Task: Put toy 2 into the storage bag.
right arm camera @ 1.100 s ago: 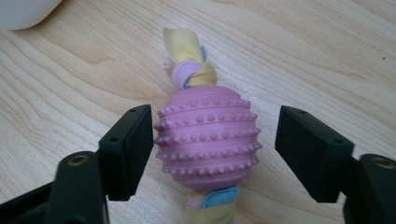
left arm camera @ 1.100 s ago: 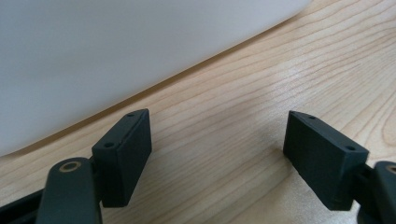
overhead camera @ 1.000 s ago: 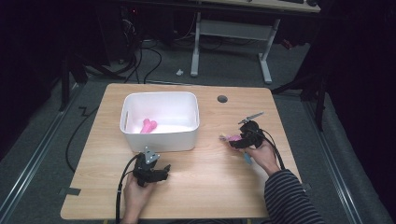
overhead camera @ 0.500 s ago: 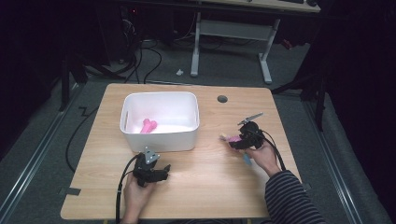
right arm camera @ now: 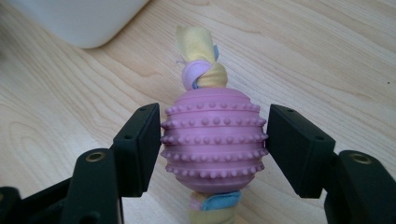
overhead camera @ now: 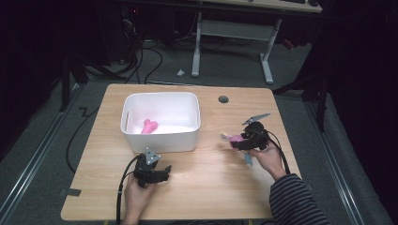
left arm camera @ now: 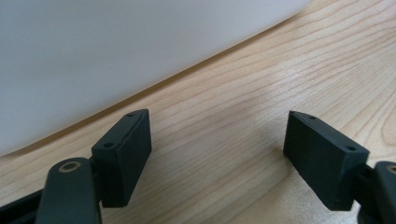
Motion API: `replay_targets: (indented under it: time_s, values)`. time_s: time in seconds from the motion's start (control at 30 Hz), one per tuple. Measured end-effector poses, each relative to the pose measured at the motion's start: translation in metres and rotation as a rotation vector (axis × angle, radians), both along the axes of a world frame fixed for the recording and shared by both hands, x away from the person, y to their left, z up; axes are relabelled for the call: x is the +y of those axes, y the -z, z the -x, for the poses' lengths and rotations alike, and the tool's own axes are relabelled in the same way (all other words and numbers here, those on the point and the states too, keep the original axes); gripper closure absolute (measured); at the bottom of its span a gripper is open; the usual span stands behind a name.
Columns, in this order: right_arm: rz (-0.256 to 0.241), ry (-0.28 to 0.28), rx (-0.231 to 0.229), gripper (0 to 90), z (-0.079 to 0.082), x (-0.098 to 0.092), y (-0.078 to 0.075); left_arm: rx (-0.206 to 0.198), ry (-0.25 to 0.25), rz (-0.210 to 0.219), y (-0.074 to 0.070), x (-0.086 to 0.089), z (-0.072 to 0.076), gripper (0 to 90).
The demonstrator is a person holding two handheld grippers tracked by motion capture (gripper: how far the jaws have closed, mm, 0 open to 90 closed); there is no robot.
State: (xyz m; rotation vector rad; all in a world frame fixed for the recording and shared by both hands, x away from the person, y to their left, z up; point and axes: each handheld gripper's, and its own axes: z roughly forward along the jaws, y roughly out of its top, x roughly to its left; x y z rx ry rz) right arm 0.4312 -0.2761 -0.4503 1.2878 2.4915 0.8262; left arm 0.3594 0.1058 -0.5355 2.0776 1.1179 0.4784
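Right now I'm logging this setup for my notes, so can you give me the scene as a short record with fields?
Surface: wooden table
Container: white bin, on the table
In the bin: a pink toy
Right claw: jaws on both sides of a purple knobbly ball, touching it
Ball detail: knotted yellow, pink and blue cloth runs through it
Ball position: on the table, right of the bin, apart from it
Left claw: open, nothing between the jaws, low over the table beside the bin's front wall
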Motion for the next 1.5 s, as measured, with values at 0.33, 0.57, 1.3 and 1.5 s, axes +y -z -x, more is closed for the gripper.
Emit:
replay_targets:
  time_s: [0.33, 0.57, 1.3, 1.5]
  values:
    - [-0.057, -0.006, -0.016, 36.6, 0.009, -0.009, -0.015, 0.0, -0.001, 0.0, 0.0, 0.0, 0.0, 23.7]
    - [-0.085, -0.001, -0.025, 36.7, 0.013, -0.014, -0.022, 0.0, -0.001, 0.0, 0.0, 0.0, 0.0, 23.7]
    - [-0.092, -0.049, -0.054, 36.8, 0.018, -0.007, -0.052, 0.0, -0.001, 0.0, 0.0, 0.0, 0.0, 23.8]
    - [-0.079, -0.079, -0.064, 36.8, 0.015, 0.001, -0.061, 0.001, 0.001, -0.001, 0.0, 0.0, 0.0, 23.8]
